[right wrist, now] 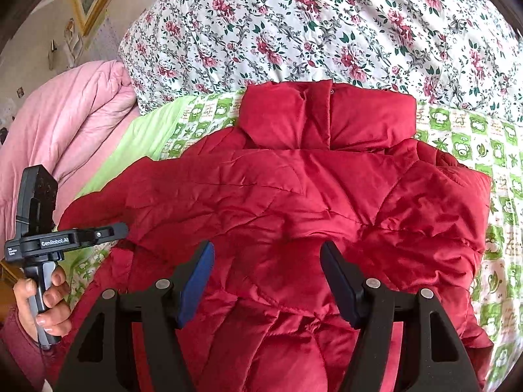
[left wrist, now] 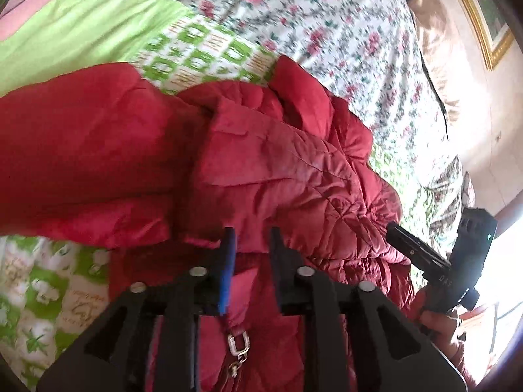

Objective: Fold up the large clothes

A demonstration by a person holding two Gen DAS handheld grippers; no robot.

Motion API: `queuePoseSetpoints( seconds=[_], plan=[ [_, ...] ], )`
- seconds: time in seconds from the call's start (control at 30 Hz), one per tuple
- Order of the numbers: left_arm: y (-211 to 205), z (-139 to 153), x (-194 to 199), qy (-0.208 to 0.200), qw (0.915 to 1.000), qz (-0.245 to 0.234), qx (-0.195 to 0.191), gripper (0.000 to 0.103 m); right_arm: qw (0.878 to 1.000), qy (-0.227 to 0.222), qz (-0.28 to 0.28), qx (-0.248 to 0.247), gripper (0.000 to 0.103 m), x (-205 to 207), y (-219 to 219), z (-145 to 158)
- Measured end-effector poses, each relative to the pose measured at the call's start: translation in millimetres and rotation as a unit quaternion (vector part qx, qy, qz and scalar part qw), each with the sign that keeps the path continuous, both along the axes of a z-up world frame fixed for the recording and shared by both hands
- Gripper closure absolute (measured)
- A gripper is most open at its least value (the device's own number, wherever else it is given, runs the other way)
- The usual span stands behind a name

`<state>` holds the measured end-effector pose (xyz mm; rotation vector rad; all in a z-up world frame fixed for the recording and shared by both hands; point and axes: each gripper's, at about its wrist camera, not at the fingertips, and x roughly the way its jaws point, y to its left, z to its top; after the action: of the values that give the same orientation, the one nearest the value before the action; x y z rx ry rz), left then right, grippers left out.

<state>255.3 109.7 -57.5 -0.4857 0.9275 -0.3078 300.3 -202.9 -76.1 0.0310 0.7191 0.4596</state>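
The red padded jacket [right wrist: 294,196] is lying front-up on the green patterned sheet [right wrist: 483,137], with its collar [right wrist: 327,117] at the far end against the floral quilt [right wrist: 310,26] and its hem running near, under both tools. 1 sleeve [right wrist: 137,192] is already lying across the chest toward the left, so the fold is looking begun but far from finished: by my reading the right side is still bulging loose and rumpled, the body is not yet doubled over, and the whole thing is far from a neat packet.

The right gripper [right wrist: 266,284] is hanging over the lower front of the jacket, jaws spread wide with nothing between the pads, the fabric lying beneath rather than pinched. The left gripper [left wrist: 250,254] is hovering over the zip line, jaws narrowed yet showing a clear gap; red cloth is showing through that gap, and the pads are not pressing on it, so it is gripping nothing. A zip pull [left wrist: 238,343] is sitting just near of those jaws. In the right wrist view a hand [right wrist: 42,303] is holding the left tool's handle at the jacket's left edge
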Motion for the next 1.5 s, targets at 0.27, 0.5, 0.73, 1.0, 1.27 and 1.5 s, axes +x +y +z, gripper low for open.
queuePoseSetpoints(
  seconds=[0.27, 0.5, 0.73, 1.0, 1.27, 1.5],
  plan=[
    [63, -2, -33, -0.002, 0.9960, 0.087, -0.024, 0.068, 1.000, 0.008, 0.004, 0.020, 0.034, -13, -11, 2],
    [121, -18, -62, 0.008, 0.9854, 0.166, -0.039, 0.068, 1.000, 0.002, 0.013, 0.025, 0.034, -33, -12, 4],
    [182, -35, -81, 0.019, 0.9651, 0.253, -0.064, 0.068, 0.999, -0.003, 0.019, 0.032, 0.034, -50, -12, 8],
    [232, -46, -84, 0.036, 0.9425, 0.324, -0.075, 0.037, 0.999, -0.005, 0.027, 0.041, 0.034, -64, -9, 11],
    [280, -61, -74, 0.040, 0.9188, 0.373, -0.124, 0.037, 0.999, 0.003, 0.031, 0.042, 0.034, -68, -5, 7],
    [293, -72, -61, 0.036, 0.9055, 0.404, -0.125, 0.038, 0.998, 0.010, 0.033, 0.044, 0.034, -71, -5, 4]
  ],
)
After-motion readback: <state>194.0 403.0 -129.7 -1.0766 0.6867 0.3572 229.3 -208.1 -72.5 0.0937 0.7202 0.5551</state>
